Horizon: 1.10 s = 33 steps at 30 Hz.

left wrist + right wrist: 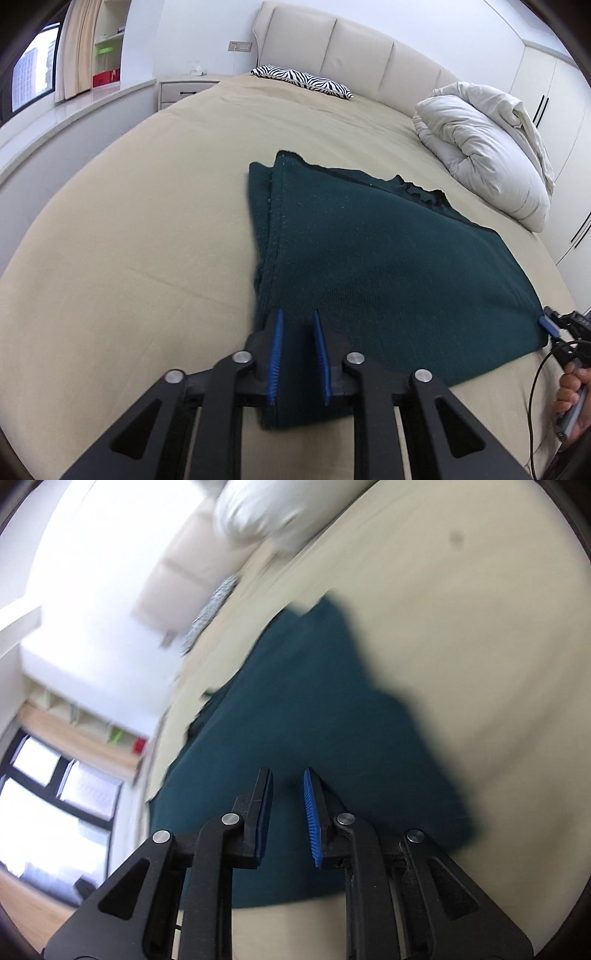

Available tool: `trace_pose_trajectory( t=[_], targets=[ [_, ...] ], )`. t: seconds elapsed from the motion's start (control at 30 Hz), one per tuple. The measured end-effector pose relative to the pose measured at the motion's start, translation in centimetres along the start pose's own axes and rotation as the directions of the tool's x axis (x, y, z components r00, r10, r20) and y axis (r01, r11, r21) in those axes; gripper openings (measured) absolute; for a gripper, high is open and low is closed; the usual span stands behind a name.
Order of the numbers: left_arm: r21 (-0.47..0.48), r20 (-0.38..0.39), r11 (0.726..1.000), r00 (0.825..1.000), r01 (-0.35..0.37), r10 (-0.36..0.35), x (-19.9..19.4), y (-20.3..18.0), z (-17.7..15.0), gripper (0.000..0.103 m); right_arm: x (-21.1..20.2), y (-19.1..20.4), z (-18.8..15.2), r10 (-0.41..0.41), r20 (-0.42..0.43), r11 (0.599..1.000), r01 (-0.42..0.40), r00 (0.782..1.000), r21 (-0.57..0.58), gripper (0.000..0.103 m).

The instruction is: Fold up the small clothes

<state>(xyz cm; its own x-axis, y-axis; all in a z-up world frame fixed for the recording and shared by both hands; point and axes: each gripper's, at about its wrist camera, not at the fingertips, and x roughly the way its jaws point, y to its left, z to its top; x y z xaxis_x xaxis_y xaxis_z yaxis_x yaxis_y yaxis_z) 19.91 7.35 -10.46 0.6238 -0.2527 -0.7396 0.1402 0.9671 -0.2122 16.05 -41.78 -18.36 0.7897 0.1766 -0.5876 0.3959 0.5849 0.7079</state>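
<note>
Left gripper (pixel 298 314) low over the near left corner of the dark green garment (pixel 369 266), blue pads (pixel 276 354) slightly parted with knit fabric lying between them; whether actually pinching it, cannot tell. Garment spread flat on the beige bed sheet (pixel 129 240), left side folded over into a doubled edge, scalloped neckline toward the headboard (pixel 351 48). Farther back, zebra-print pillow (pixel 303 81) near the headboard; bundled white duvet (pixel 487 147) off to the right, apart from the garment. At the far right edge, right gripper (pixel 550 325) with a blue tip touching the garment's near right corner, a hand (pixel 570 391) and a black cable (pixel 535 387) behind it.

From the right wrist view, blurred: right gripper (pixel 287 775) hovering over the garment's (pixel 295 720) near edge, fingers narrowly apart, green fabric visible in the gap; grip on the cloth not certain. Window (pixel 48 782) and shelves at the left of that view, smeared by motion.
</note>
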Motion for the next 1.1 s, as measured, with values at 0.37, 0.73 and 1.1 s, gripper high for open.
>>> trace_pose_trajectory(
  t=[0.37, 0.73, 1.1],
  targets=[
    [0.089, -0.037, 0.991, 0.994, -0.103, 0.106, 3.9, -4.2, 3.0, 0.04, 8.9, 16.5, -4.3, 0.168, -0.219, 0.934, -0.227, 0.961, -0.276, 0.022],
    [0.128, -0.038, 0.985, 0.992, -0.118, 0.124, 5.1, -4.2, 2.7, 0.041, 12.7, 10.4, -4.8, 0.161, -0.234, 0.971, -0.196, 0.959, -0.138, 0.019],
    [0.125, -0.042, 0.985, 0.992, -0.117, 0.123, 5.2, -4.3, 2.5, 0.041, 2.2, -1.1, 1.8, -0.006, 0.042, 0.999, 0.007, 0.999, -0.039, 0.022]
  ],
)
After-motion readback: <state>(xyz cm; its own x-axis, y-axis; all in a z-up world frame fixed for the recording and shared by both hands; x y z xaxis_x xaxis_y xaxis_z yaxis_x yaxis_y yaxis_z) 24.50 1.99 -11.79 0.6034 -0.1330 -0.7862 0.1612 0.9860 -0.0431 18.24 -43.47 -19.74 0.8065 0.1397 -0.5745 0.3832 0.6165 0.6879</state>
